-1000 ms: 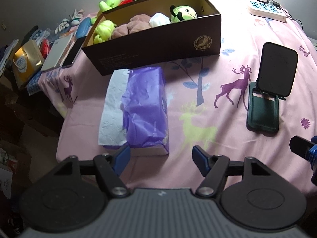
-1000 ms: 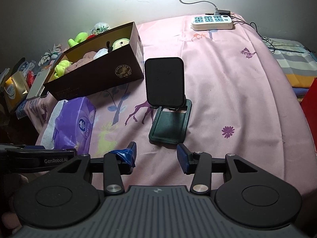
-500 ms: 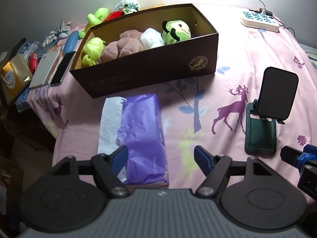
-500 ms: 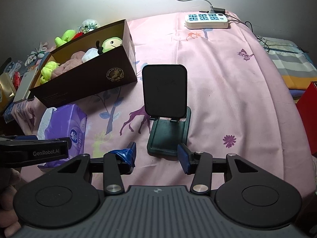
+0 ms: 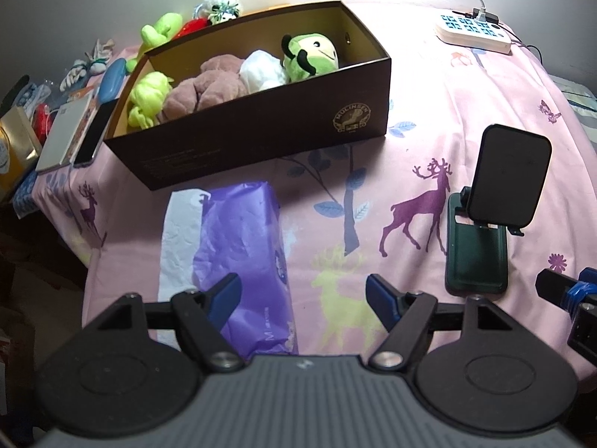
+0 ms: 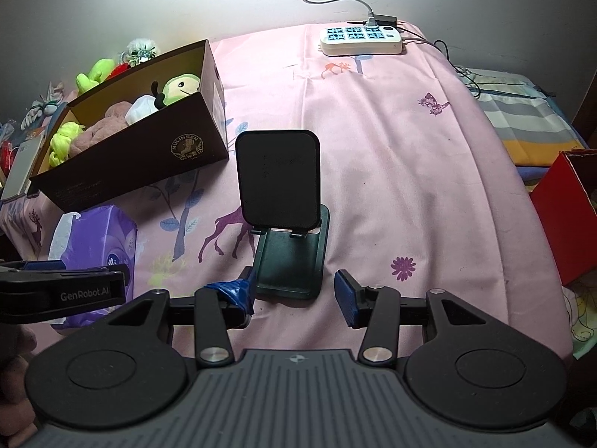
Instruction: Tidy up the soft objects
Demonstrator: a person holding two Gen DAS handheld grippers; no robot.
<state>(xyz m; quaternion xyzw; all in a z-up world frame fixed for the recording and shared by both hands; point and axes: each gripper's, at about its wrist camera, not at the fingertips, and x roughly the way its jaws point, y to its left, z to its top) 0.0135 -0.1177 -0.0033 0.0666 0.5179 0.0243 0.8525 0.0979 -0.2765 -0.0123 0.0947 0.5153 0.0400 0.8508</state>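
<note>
Setting: a home, most likely a bedroom. Evidence: a pink deer-print cloth over a soft rounded surface; a brown cardboard box filled with plush toys; a purple pack of tissues; a folding phone stand; a white power strip with its cable against a plain wall; striped bedding alongside; books and small clutter at the far edge.
</note>
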